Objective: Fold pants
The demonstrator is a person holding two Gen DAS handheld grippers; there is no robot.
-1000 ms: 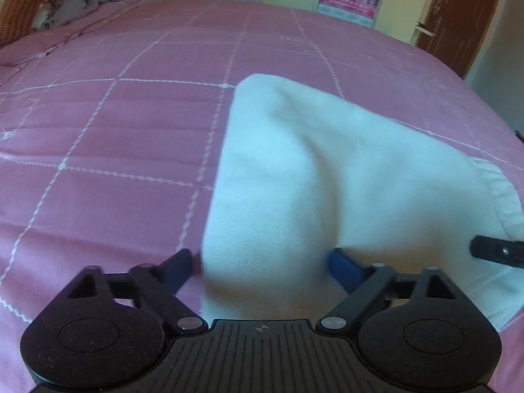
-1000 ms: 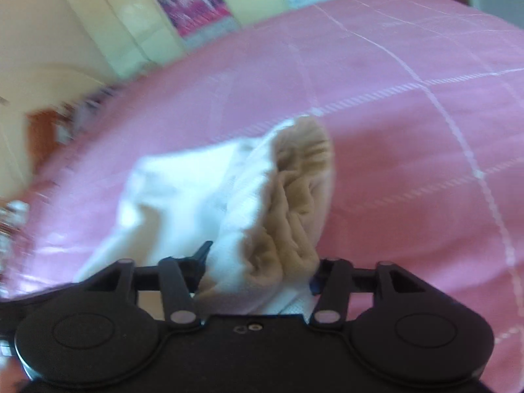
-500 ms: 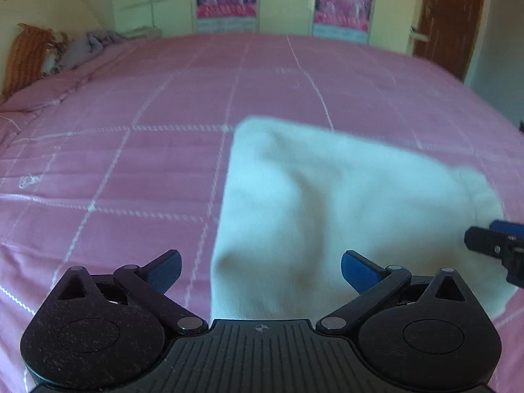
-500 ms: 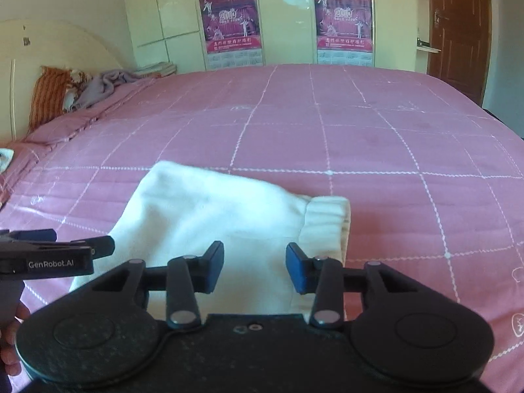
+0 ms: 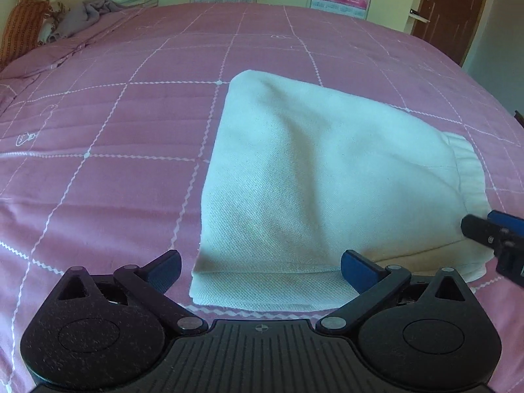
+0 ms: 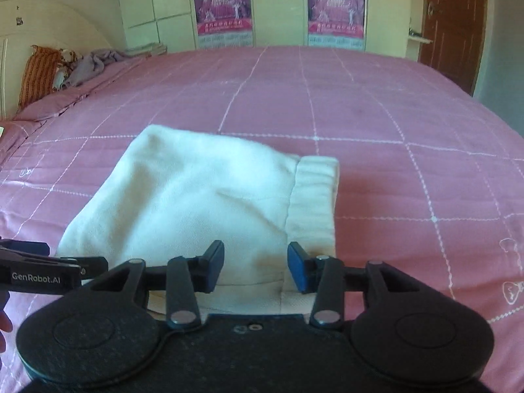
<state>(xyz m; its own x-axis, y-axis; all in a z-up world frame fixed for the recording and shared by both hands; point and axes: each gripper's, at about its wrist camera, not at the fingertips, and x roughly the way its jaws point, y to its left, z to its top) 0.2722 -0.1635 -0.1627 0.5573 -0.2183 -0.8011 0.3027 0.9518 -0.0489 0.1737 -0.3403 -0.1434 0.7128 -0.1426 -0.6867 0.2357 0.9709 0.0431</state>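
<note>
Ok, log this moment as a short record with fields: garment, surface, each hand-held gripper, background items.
garment: white pants folded into a compact stack, ribbed waistband on the right side
surface: pink quilted bedspread with white grid stitching
left hand-held gripper: open, holding nothing, at the near edge of the pants
right hand-held gripper: open, holding nothing, near the waistband end
background: orange pillow, grey crumpled cloth, two posters on the wardrobe, brown door
</note>
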